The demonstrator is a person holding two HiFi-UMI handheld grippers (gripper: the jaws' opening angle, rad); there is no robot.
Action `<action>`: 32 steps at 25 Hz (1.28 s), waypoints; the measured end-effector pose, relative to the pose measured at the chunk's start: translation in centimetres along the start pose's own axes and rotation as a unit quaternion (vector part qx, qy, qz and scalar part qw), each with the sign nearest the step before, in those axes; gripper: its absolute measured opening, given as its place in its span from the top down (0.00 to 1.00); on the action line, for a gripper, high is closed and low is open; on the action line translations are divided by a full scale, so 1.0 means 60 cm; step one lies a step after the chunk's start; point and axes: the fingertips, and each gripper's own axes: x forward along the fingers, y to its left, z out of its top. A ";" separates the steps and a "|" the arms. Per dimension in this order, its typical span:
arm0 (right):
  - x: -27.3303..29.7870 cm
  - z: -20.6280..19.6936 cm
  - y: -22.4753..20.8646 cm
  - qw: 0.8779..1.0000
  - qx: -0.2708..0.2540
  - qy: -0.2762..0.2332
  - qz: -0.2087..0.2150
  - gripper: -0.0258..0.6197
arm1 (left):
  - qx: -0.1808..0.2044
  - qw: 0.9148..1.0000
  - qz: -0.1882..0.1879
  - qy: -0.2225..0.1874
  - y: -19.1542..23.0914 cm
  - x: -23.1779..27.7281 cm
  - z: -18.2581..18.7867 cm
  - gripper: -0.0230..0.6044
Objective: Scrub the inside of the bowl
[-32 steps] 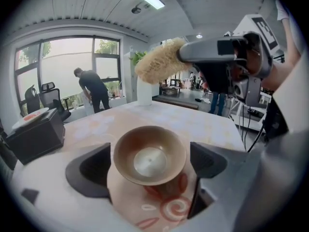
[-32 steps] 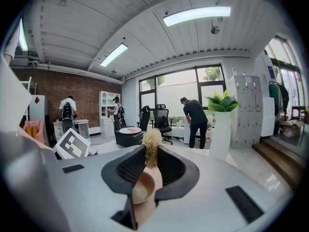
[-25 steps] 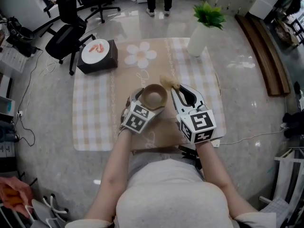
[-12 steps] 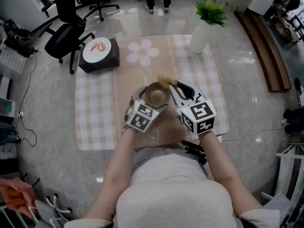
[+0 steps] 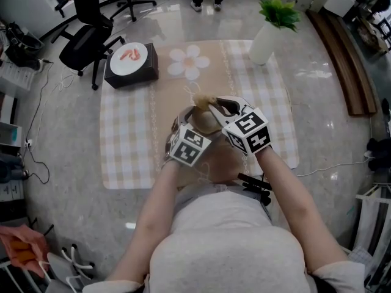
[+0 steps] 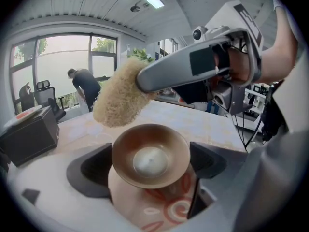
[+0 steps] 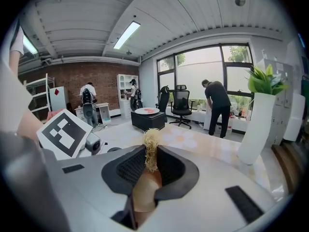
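With the bowl (image 6: 150, 156) clamped in the left gripper (image 6: 150, 174), the scrubber (image 6: 118, 100) pinched by the right gripper (image 7: 150, 164) should be lowered inside and swept firmly round.

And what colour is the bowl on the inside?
The bowl is brown inside, with a pale circle at the bottom; the left gripper view shows it best.

A checked cloth (image 5: 125, 133) with a white flower motif (image 5: 189, 63) lies on the table. At its far left corner sits a black box (image 5: 131, 75) topped by a white plate (image 5: 129, 52). A white vase (image 5: 263, 44) of green leaves (image 5: 279, 12) stands far right, and an office chair (image 5: 85, 41) beyond the box.
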 end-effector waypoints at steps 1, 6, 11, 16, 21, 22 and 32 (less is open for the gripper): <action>0.004 -0.002 0.001 1.000 -0.002 0.006 0.002 0.85 | 0.000 1.000 -0.001 0.001 0.000 0.000 0.000 0.20; 0.022 -0.018 0.003 0.999 -0.015 0.043 0.006 0.85 | 0.002 1.000 -0.003 0.002 -0.001 -0.001 -0.001 0.20; 0.035 -0.034 0.004 0.997 -0.029 0.067 0.009 0.85 | 0.003 1.000 -0.004 0.002 -0.001 -0.001 -0.002 0.20; 0.036 -0.038 -0.010 0.996 -0.040 0.074 -0.002 0.85 | 0.005 1.000 -0.005 0.001 -0.001 -0.001 -0.002 0.20; 0.031 -0.042 -0.022 0.996 -0.042 0.081 -0.006 0.85 | 0.008 1.000 -0.007 0.002 -0.002 -0.001 -0.003 0.20; 0.030 -0.043 -0.025 0.996 -0.041 0.083 -0.007 0.85 | 0.008 1.000 -0.007 0.003 -0.002 -0.001 -0.003 0.20; 0.001 -0.062 -0.055 0.994 -0.027 0.102 -0.016 0.85 | 0.006 1.000 -0.007 0.007 -0.001 0.001 -0.005 0.20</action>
